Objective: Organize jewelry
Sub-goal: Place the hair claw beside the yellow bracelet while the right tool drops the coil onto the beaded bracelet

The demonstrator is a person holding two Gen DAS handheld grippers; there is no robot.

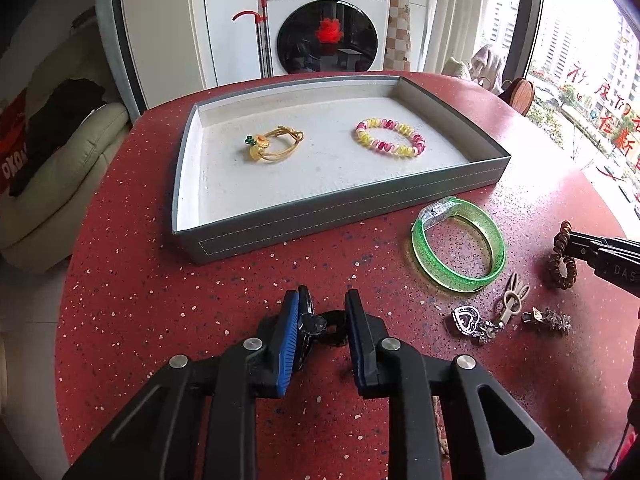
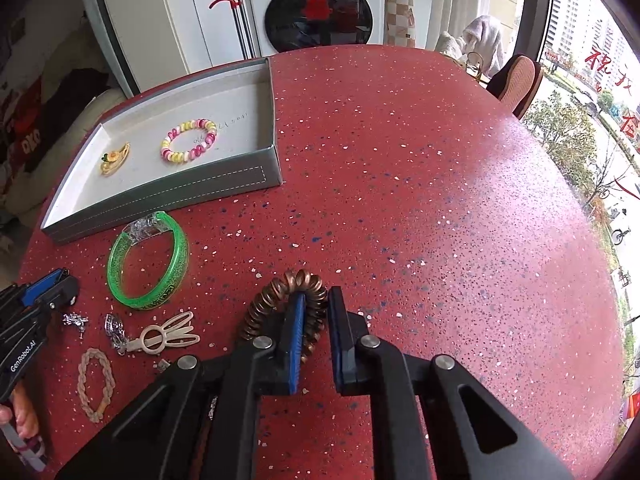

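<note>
two hair ties in tray [image 1: 280, 220], green bangle [image 1: 459, 246] beside — jaws parted, left round black clip [image 1: 320, 326], right threading brown coil [image 2: 286, 308]

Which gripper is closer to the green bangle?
Probably the right gripper, just beside the green bangle, though it's a close call. The left gripper sits in front of it, nearer the camera.

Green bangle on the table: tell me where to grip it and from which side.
Grip the green bangle on its plain glittery band, on the near arc, away from the clear clasp section at the tray end. It lies flat on the red table, so come from straight above with one finger inside the ring and one outside. The ring's open middle probably leaves room for the inner finger.
</note>
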